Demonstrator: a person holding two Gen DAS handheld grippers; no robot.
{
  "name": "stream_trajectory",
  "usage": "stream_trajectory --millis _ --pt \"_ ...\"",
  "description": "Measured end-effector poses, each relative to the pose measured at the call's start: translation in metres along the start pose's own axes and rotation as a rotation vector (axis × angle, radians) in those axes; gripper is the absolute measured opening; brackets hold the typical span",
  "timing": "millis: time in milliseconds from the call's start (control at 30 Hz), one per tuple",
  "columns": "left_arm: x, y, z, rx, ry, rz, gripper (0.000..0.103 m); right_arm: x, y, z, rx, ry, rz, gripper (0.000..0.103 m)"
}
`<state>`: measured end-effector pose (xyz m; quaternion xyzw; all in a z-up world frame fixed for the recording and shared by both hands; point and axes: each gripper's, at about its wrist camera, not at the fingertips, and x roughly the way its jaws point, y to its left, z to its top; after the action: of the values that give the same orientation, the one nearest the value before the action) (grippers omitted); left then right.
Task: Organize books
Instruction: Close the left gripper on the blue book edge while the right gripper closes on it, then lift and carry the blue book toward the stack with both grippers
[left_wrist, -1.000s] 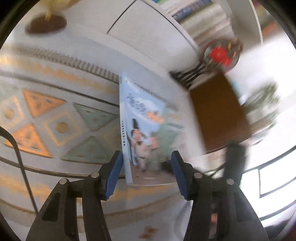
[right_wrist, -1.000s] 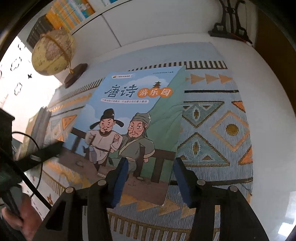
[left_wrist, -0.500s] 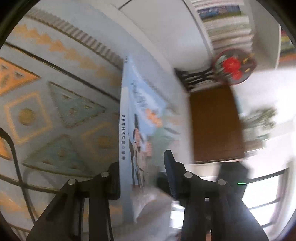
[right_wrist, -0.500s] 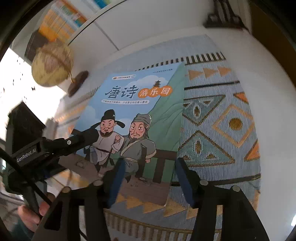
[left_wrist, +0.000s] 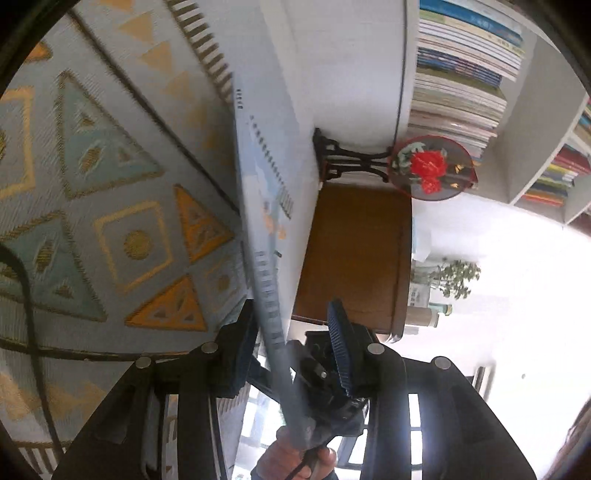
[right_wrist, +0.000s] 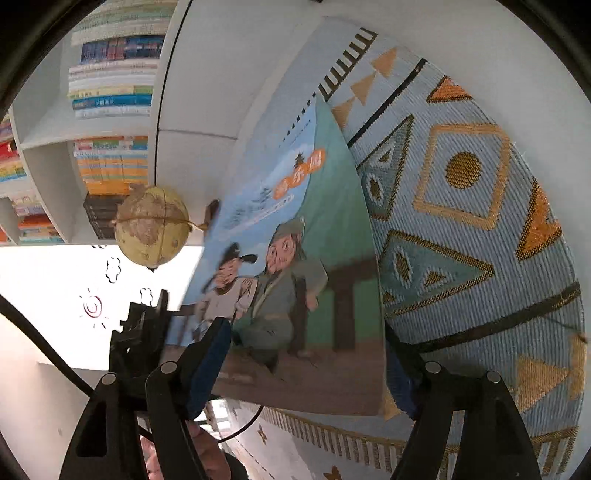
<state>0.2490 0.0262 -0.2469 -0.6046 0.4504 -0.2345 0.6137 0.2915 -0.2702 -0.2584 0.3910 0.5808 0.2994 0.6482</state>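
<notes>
A thin picture book (right_wrist: 295, 258) with two cartoon figures on a blue and green cover stands tilted above the patterned mat (right_wrist: 461, 221). The left wrist view sees the book (left_wrist: 266, 192) almost edge on. It runs slantwise through my left gripper (left_wrist: 291, 306), which is shut on its near edge. In the right wrist view that left gripper (right_wrist: 144, 332) sits at the cover's lower left corner. My right gripper (right_wrist: 306, 332) straddles the book's bottom edge, its jaws opening. Its left finger is in front of the cover and its right finger is partly behind the book's corner.
A woven mat (left_wrist: 110, 221) covers the white tabletop. A globe (right_wrist: 151, 225) stands at one end, a round red-flower ornament (left_wrist: 432, 168) on a black stand at the other. White shelves full of books (left_wrist: 461, 74) rise behind. A brown cabinet (left_wrist: 354, 251) and a potted plant (left_wrist: 458, 277) lie beyond the table. A hand (left_wrist: 291, 458) shows below.
The book has tipped up from slanting to nearly on edge. My left jaws narrowed onto it. My right jaws have spread wider, and both views have rolled.
</notes>
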Motion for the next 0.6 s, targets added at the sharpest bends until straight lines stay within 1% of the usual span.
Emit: stream_trajectory --millis 33,67,133,167,200,233,267,300,333,367,400,467,533,600 --pt "-0.002 0.000 0.000 0.007 0.005 0.003 0.034 0.001 0.003 -0.002 -0.007 -0.006 -0.001 0.076" --pt "-0.001 -0.001 0.000 0.012 0.013 0.009 0.034 0.000 0.004 -0.002 -0.019 -0.019 0.000 0.071" --pt "-0.001 -0.002 0.003 0.023 0.016 0.029 0.034 -0.001 0.007 -0.001 -0.038 -0.039 -0.014 0.056" --pt "0.000 -0.003 0.003 0.034 0.021 0.062 0.034 -0.002 0.006 0.001 -0.045 -0.040 -0.014 0.044" --pt "0.000 -0.003 0.004 0.051 0.023 0.101 0.034 -0.005 0.006 0.001 -0.057 -0.043 -0.003 0.038" --pt "0.002 -0.007 0.003 0.083 0.028 0.156 0.034 -0.003 0.009 0.004 -0.066 -0.046 -0.010 0.031" --pt "0.004 -0.010 0.002 0.114 0.029 0.203 0.034 0.000 0.016 0.006 -0.106 -0.043 -0.051 0.028" --pt "0.008 -0.018 -0.002 0.181 0.029 0.294 0.034 0.000 0.021 0.005 -0.147 -0.041 -0.091 0.027" --pt "0.014 -0.027 -0.008 0.265 0.026 0.397 0.034 0.003 0.031 0.002 -0.217 -0.038 -0.156 0.026" --pt "0.020 -0.036 -0.015 0.357 0.018 0.502 0.034 0.006 0.038 0.000 -0.257 -0.033 -0.192 0.026" --pt "0.026 -0.044 -0.021 0.425 0.014 0.574 0.034 0.010 0.049 -0.006 -0.326 -0.024 -0.251 0.026" --pt "0.035 -0.058 -0.037 0.568 0.008 0.704 0.034 0.014 0.061 -0.015 -0.410 -0.018 -0.313 0.025" --pt "0.039 -0.065 -0.048 0.638 0.010 0.760 0.034 0.016 0.069 -0.023 -0.465 -0.012 -0.346 0.025" --pt "0.035 -0.068 -0.060 0.678 0.014 0.789 0.034 0.018 0.076 -0.034 -0.527 -0.002 -0.375 0.025"
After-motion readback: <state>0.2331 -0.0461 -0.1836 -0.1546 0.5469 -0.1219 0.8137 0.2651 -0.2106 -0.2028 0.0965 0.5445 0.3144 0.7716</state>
